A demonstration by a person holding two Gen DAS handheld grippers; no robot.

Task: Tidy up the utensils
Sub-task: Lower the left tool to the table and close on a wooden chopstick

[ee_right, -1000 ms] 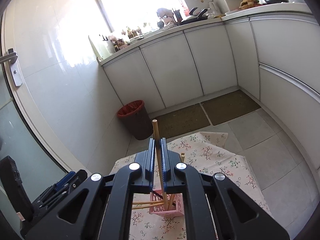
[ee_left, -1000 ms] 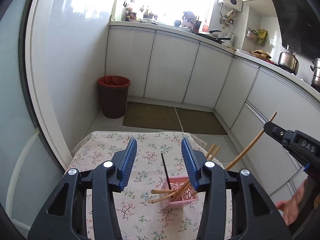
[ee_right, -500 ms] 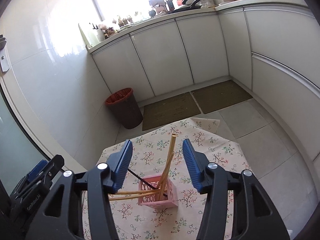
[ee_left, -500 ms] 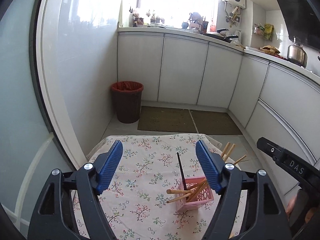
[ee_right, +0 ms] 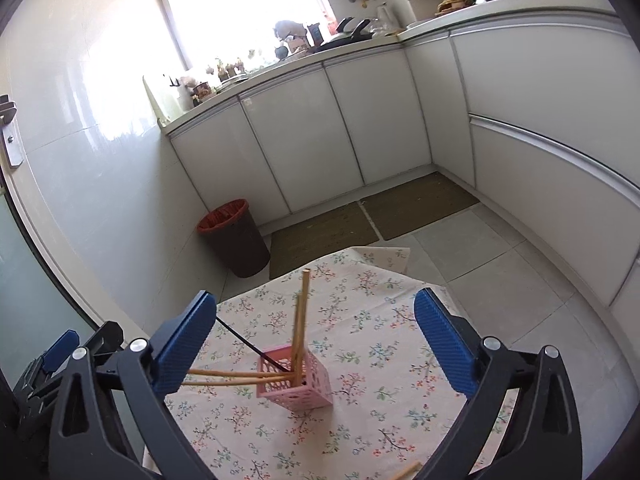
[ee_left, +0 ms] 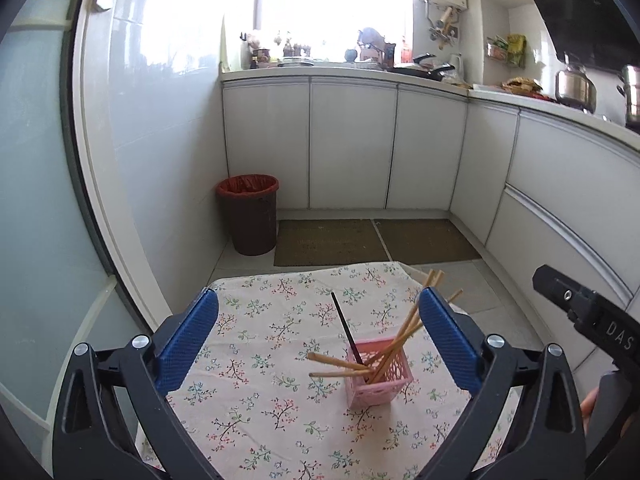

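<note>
Both grippers' fingers now wide apart; chopstick (ee_right: 299, 328) released into basket (ee_right: 298, 384)

Black plastic frame on the left hand-held gripper (ee_left: 318, 334), silver screws, blue textured pads (ee_left: 188, 338). The right hand-held gripper (ee_right: 316, 338) matches, white letters "DAS" on its side. Bare fingertips (ee_left: 588, 404) show beneath.

Chopsticks (ee_left: 394, 334) in basket (ee_left: 380, 384) on table (ee_left: 256, 344), bin (ee_left: 248, 214) behind left
</note>
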